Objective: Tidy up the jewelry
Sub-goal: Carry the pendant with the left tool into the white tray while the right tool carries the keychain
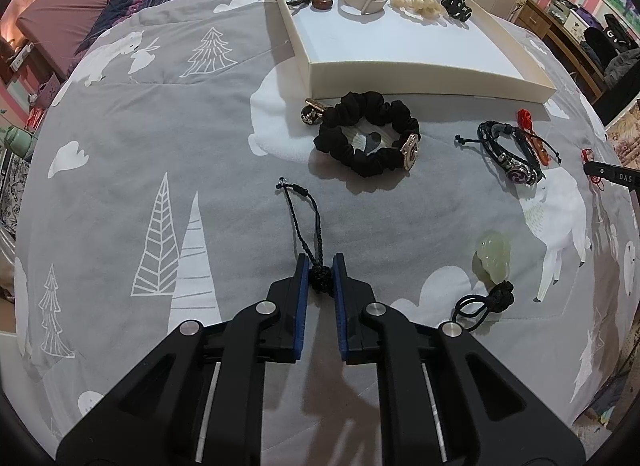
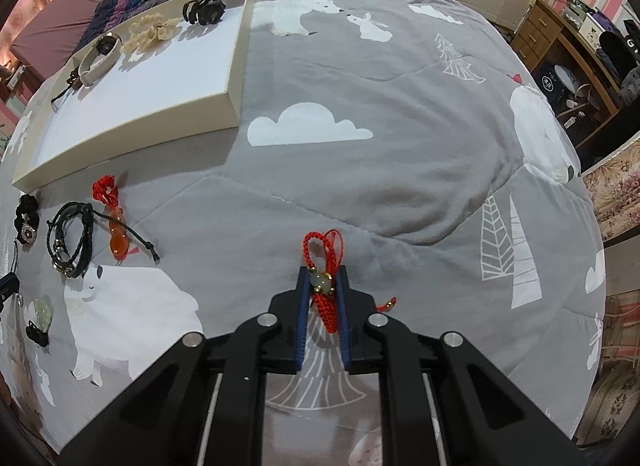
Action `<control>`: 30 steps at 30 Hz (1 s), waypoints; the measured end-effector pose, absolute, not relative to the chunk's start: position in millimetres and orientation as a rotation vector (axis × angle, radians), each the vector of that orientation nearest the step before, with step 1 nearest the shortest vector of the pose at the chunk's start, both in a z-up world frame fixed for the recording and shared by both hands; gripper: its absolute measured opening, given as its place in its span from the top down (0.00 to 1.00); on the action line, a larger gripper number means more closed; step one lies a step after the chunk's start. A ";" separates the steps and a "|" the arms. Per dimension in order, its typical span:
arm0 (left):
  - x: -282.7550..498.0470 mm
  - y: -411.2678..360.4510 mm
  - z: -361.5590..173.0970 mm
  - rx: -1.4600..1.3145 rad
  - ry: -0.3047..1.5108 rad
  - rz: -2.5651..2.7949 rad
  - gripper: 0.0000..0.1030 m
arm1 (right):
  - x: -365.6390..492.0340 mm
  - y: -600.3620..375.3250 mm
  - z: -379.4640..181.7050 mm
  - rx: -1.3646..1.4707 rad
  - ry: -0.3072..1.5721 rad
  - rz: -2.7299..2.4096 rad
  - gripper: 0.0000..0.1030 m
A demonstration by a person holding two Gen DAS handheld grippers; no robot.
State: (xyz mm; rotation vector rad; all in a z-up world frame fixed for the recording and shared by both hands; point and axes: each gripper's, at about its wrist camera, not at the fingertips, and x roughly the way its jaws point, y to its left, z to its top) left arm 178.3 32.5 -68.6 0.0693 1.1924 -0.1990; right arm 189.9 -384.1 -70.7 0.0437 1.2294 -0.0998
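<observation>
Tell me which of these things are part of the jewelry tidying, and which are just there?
Part of the job: tray, black cord in the left gripper, red cord charm in the right gripper, scrunchie, bracelet, green pendant.

Just there: quilt, desk.

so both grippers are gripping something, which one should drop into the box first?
Probably the left. The left gripper is shut on the black cord charm, with the white box straight ahead of it. The right gripper, holding the red cord charm, has the box far off to its left.
</observation>
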 end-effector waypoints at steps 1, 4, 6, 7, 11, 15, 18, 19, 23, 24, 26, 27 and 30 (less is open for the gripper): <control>178.3 32.3 -68.5 0.067 1.191 -0.199 0.90 | 190.0 -384.0 -70.1 0.042 1.229 -0.102 0.88; 177.6 31.3 -66.1 0.065 1.185 -0.202 0.90 | 189.7 -382.3 -65.7 0.032 1.220 -0.103 0.88; 177.2 28.7 -62.5 0.069 1.177 -0.206 0.91 | 189.1 -380.1 -62.2 0.027 1.213 -0.103 0.88; 177.1 28.0 -60.5 0.069 1.174 -0.208 0.91 | 189.1 -379.4 -60.8 0.024 1.210 -0.101 0.88; 177.5 23.7 -51.8 0.073 1.161 -0.219 0.91 | 189.2 -377.4 -53.5 0.025 1.195 -0.096 0.88; 179.9 22.1 -44.1 0.073 1.148 -0.224 0.91 | 188.3 -375.9 -47.4 0.020 1.185 -0.089 0.88; 182.4 23.7 -38.6 0.071 1.144 -0.225 0.91 | 188.4 -377.0 -42.2 0.025 1.175 -0.088 0.88; 182.9 24.8 -37.2 0.073 1.142 -0.225 0.91 | 188.8 -376.9 -39.6 0.026 1.171 -0.086 0.88; 188.2 24.6 -30.4 0.073 1.134 -0.230 0.91 | 193.6 -374.8 -31.2 0.014 1.157 -0.082 0.88; 189.3 24.1 -29.7 0.073 1.133 -0.233 0.91 | 194.7 -373.3 -28.6 0.010 1.152 -0.082 0.88; 192.2 24.6 -26.8 0.070 1.131 -0.235 0.91 | 196.7 -371.5 -25.8 0.006 1.148 -0.079 0.88; 194.1 24.1 -24.8 0.074 1.128 -0.235 0.91 | 198.0 -370.7 -23.3 0.006 1.142 -0.077 0.88; 202.0 22.4 -17.4 0.075 1.122 -0.232 0.91 | 202.9 -366.8 -15.1 0.003 1.130 -0.071 0.88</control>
